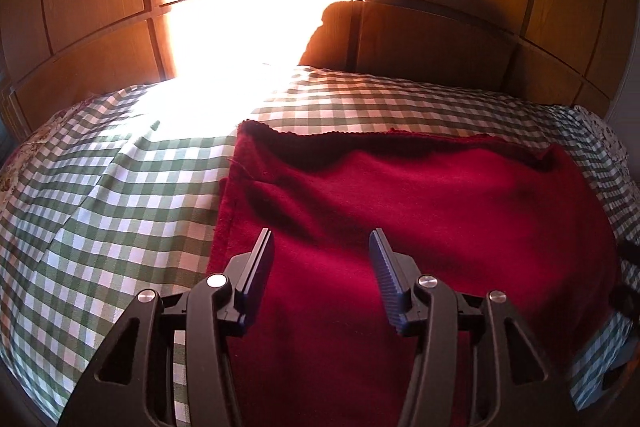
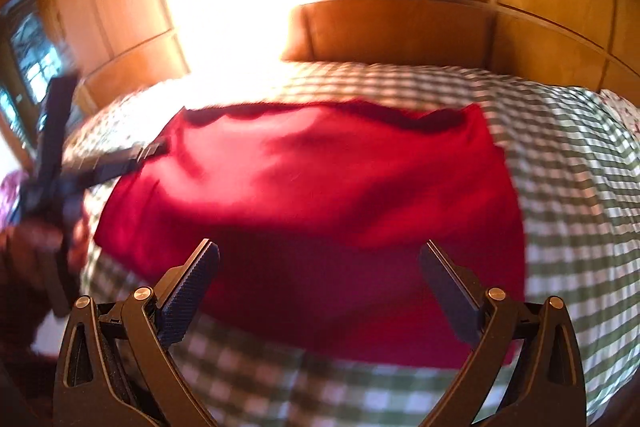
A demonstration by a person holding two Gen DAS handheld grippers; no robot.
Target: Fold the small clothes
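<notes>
Currently the dark red knit garment [image 1: 400,219] lies spread on the bed, on a green-and-white checked cotton cover [image 1: 100,211], with the wooden panelled headboard wall [image 1: 440,39] behind and a glare of sunlight across the far left of the bed. It looks already folded once: a second layer shows along the far edge, where the upper layer stops just short of the lower hem, and the outline is roughly rectangular. A few soft wrinkles near the left side; the rest lies fairly flat.

Left gripper [image 1: 322,249] hovers over the near left part of the garment, fingers [image 1: 262,267] parted with nothing between them — released, not touching cloth as far as I can tell. Right gripper [image 2: 320,263] hangs above the near edge of the garment, its fingers wide apart and empty; that view is motion-blurred, so contact cannot be ruled on finely. In that same view the left gripper shows at the left margin, held in a person's hand [image 2: 28,247].

Judgement: between folds — one fold laid, both tools free. Next move likely calls for pinching one side edge through both layers, at near and far corners together, and carrying it across evenly so the layers do not slip.
</notes>
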